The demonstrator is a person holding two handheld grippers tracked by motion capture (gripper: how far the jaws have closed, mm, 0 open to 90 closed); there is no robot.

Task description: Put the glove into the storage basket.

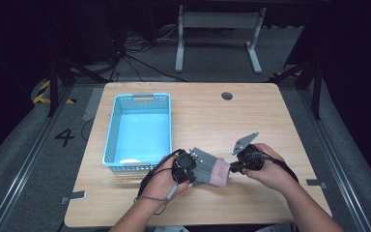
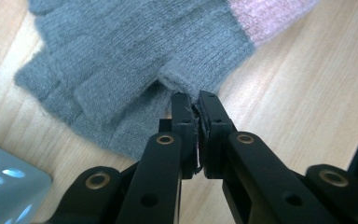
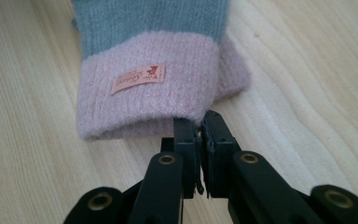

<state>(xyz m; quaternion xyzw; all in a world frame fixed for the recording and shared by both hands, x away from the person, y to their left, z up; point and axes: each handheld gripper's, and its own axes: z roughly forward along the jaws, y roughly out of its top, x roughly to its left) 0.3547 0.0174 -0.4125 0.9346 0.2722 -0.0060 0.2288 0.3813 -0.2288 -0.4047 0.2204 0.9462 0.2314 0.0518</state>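
A knitted grey glove (image 1: 207, 169) with a soft, fuzzy pink cuff (image 3: 154, 91) lies flat on the pale wood-grain table (image 1: 270, 116), stretched between the two hand-held grippers. The left gripper (image 2: 196, 100) has its black jaws pinched almost together on the grey ribbed edge of the glove's short thumb stub (image 2: 184, 79), which sits right at its tips; the rest of the wool spreads away ahead of it (the finger stubs look blunt and open-ended). The right gripper (image 3: 198, 122) is likewise clamped narrow, its tips biting the lower rim of the pink cuff just in front of it. A small peach fabric label (image 3: 137, 79) with reddish script is stitched onto the cuff, ahead and a little to the left of those tips. Beyond the left gripper, on its outer side, stands a light-blue plastic basket (image 1: 111, 130), rectangular, with perforated walls and a handle slot.
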